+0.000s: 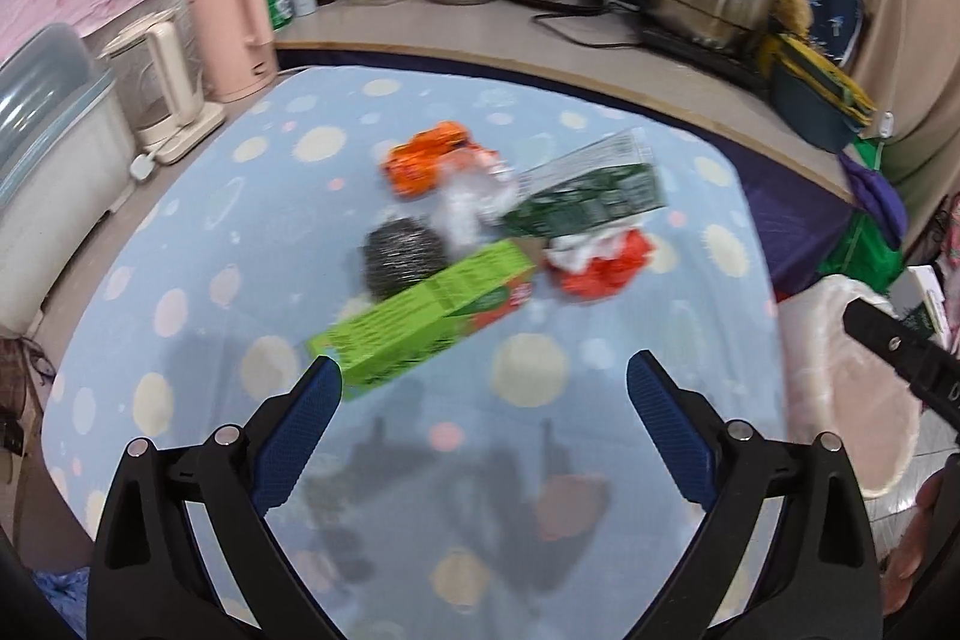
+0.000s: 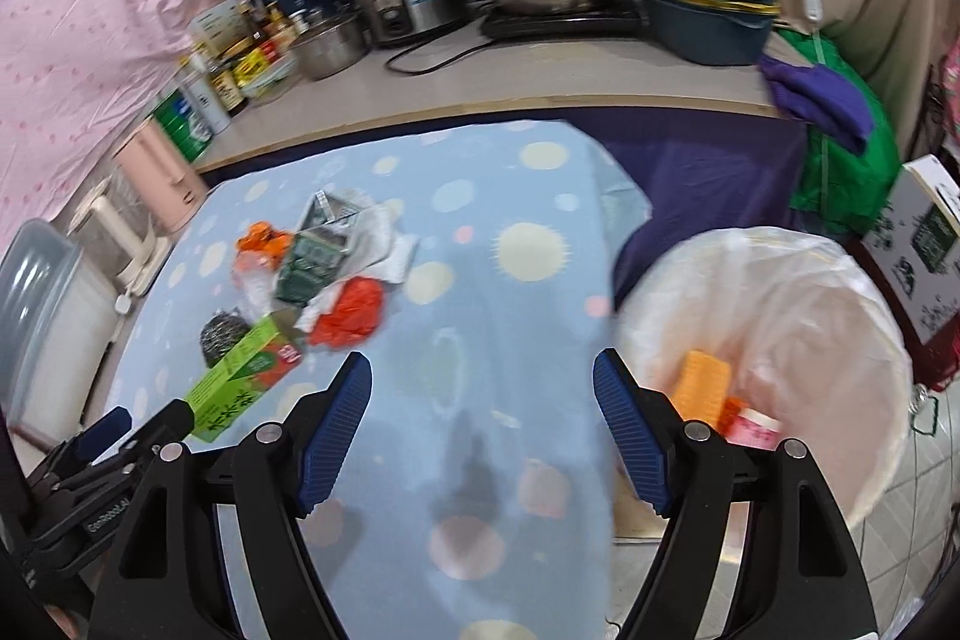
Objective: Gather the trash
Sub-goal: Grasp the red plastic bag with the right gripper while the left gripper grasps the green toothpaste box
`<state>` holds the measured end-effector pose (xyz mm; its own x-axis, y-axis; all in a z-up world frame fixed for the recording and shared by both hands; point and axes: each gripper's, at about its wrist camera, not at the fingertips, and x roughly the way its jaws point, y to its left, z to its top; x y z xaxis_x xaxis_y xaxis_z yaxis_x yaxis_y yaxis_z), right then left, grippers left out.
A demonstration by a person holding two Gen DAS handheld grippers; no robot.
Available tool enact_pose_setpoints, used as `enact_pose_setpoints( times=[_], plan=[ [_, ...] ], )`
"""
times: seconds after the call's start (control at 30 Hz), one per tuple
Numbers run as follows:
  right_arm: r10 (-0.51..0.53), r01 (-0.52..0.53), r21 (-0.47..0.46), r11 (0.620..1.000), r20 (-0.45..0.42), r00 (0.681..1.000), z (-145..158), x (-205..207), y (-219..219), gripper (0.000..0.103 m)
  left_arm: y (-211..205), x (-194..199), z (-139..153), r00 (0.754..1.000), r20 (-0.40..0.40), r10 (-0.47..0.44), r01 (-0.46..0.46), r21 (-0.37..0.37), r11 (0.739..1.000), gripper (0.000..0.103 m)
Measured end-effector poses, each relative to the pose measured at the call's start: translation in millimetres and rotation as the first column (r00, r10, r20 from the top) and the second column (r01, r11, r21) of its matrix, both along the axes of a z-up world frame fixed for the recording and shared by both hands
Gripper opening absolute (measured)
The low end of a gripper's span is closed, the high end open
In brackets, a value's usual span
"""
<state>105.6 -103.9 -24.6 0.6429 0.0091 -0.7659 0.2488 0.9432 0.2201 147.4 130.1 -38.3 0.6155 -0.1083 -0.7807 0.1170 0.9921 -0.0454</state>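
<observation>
Long green cardboard box (image 1: 420,319): lies flat, long axis running from your left gripper (image 1: 483,388) up-right toward the pile.
Your grippers: left and right (image 2: 483,388) both spread wide, holding nothing.

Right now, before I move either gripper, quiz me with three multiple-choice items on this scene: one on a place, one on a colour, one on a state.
1. Where is the lined bin?
A. right of the table
B. on the counter
C. under the kettle

2. What colour is the long box nearest the left gripper?
A. purple
B. light green
C. white

3. How are the right gripper jaws?
A. shut on a wrapper
B. shut empty
C. open, empty

Answers: 1 A, it stands past the tablecloth's right edge. 2 B, its sides are bright green. 3 C, the blue pads stand wide apart with nothing between.
</observation>
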Motion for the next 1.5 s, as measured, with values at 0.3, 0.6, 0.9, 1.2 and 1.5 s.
enact_pose_setpoints(
  times=[0.3,0.6,0.9,1.2,1.5],
  plan=[
    [0.090,-0.091,-0.026,0.996,-0.026,0.996,-34.7,55.6,50.4,0.073,51.1,29.8,-35.2,1.000,-0.013,0.013,-0.013,0.001,1.000,0.093],
    [0.116,-0.118,-0.049,0.992,-0.051,0.992,-72.7,97.8,65.0,0.072,58.6,55.9,-69.9,0.999,-0.017,-0.037,0.037,-0.006,0.999,0.093],
    [0.128,-0.130,-0.033,0.991,-0.059,0.990,-100.2,122.8,62.7,0.064,51.6,65.5,-89.6,0.995,-0.036,-0.090,0.088,-0.062,0.994,0.089],
    [0.198,-0.198,-0.018,0.980,-0.027,0.980,-101.1,122.1,75.0,0.031,41.3,62.5,-93.0,0.989,-0.079,-0.129,0.120,-0.107,0.987,0.054],
    [0.221,-0.220,0.016,0.975,-0.014,0.975,-90.1,96.3,68.1,0.023,24.3,35.8,-78.2,0.983,-0.084,-0.164,0.154,-0.115,0.981,0.028]
  ],
)
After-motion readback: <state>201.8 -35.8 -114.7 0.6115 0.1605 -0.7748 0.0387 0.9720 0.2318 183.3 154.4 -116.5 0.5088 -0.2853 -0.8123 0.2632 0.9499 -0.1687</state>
